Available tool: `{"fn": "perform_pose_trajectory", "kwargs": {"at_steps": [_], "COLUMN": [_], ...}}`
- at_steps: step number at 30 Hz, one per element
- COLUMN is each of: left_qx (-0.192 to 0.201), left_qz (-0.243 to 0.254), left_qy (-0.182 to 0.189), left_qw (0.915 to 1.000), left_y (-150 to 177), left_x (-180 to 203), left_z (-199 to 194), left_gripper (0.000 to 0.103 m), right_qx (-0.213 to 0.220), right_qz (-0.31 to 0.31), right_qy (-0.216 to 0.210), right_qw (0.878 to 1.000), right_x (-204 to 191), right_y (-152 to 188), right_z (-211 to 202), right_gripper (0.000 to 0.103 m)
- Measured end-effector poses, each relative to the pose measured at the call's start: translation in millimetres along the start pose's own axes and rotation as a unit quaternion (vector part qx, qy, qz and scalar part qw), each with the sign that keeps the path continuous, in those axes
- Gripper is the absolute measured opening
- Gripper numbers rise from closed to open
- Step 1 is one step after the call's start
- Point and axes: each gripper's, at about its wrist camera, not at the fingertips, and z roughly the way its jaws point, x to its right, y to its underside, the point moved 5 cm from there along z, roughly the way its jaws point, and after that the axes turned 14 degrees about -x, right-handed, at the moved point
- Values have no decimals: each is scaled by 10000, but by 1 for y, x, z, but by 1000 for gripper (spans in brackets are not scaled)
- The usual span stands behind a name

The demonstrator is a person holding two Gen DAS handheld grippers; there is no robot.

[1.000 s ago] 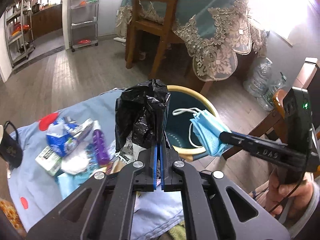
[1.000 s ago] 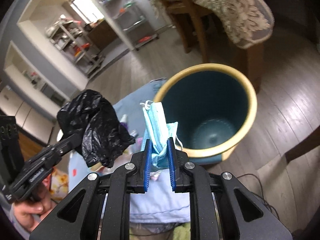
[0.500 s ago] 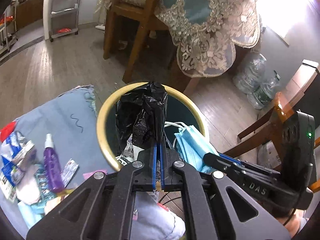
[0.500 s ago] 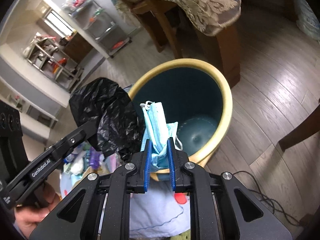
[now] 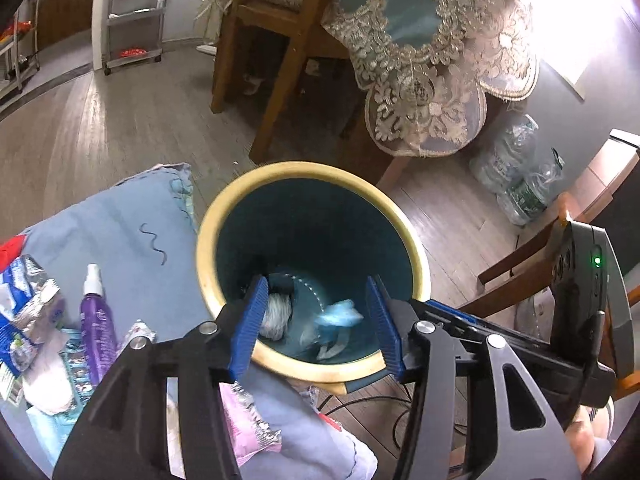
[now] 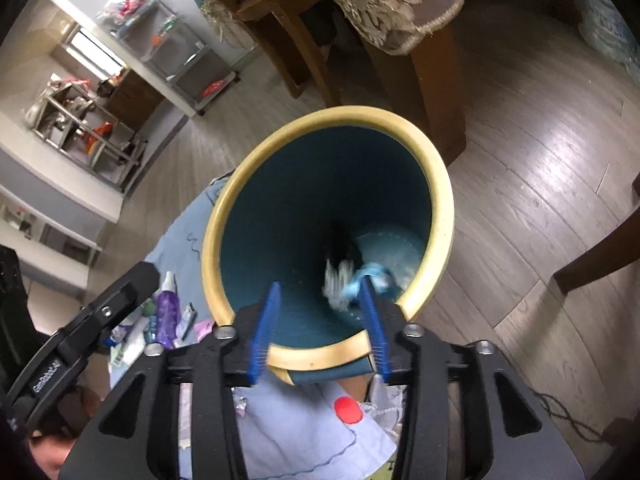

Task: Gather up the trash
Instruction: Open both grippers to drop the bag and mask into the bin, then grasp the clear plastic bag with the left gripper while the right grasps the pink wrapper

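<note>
Both grippers have travelled from beside the bin to directly above its mouth since the earlier frames, and the black plastic bag and blue face mask they carried are no longer clamped. Left gripper (image 5: 318, 322): jaws have just been opening, now stand moderately wide, nothing between them. Right gripper (image 6: 320, 324): jaws have likewise just been opening, moderately wide, empty. The bin (image 5: 208, 240), teal inside with a cream rim, stands on the wooden floor against the edge of the blue cloth (image 5: 120, 232). The face mask (image 5: 340, 316) lies crumpled at the bottom of the bin; the black bag (image 6: 340, 246) shows as a dark blurred mass beside it, with whitish scraps near it, so it may be falling or just settling. Step in hand: release over the bin. To do it well, hold both grippers inside the rim outline until the items have dropped clear of the pads, and check that no ear loop clings to a finger. Then lift straight up before swinging away, to avoid striking the rim. Remaining trash on the cloth includes the purple spray bottle (image 5: 96, 320) and foil wrappers (image 5: 32, 300); these are judged the next targets.
</note>
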Motion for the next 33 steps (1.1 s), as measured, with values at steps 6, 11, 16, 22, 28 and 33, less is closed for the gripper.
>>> {"fn": "perform_pose_trajectory", "kwargs": {"at_steps": [6,11,16,22,28,33], "left_qx": [294,445,476,552,514,268], "left_qz": [-26,-101,-256,-508,-705,-957], "left_qy": [-181,-403,-592,-738,-864,-762], "left_qw": [9994,9981,9968,9944,9924,9921], "left_y": [11,31,61,98,133,169], "left_x": [-16,-37,-63,-91,-106,-112], "left_z": [-38,-67,-93,-120,-130,-111], "left_gripper": [60,65,66,66,66,66], "right_qx": [89,130,76,-19,-137,-238], "right_qz": [-150,-472,-836,-1218,-1579,-1827], "right_qy": [15,59,166,286,323,350], "right_qw": [9998,9988,9963,9921,9868,9823], "right_x": [-11,-33,-53,-70,-88,-100], "right_y": [2,12,25,41,55,67], "right_z": [-6,-12,-15,-13,-8,-2], "right_gripper": [58,64,68,70,71,72]}}
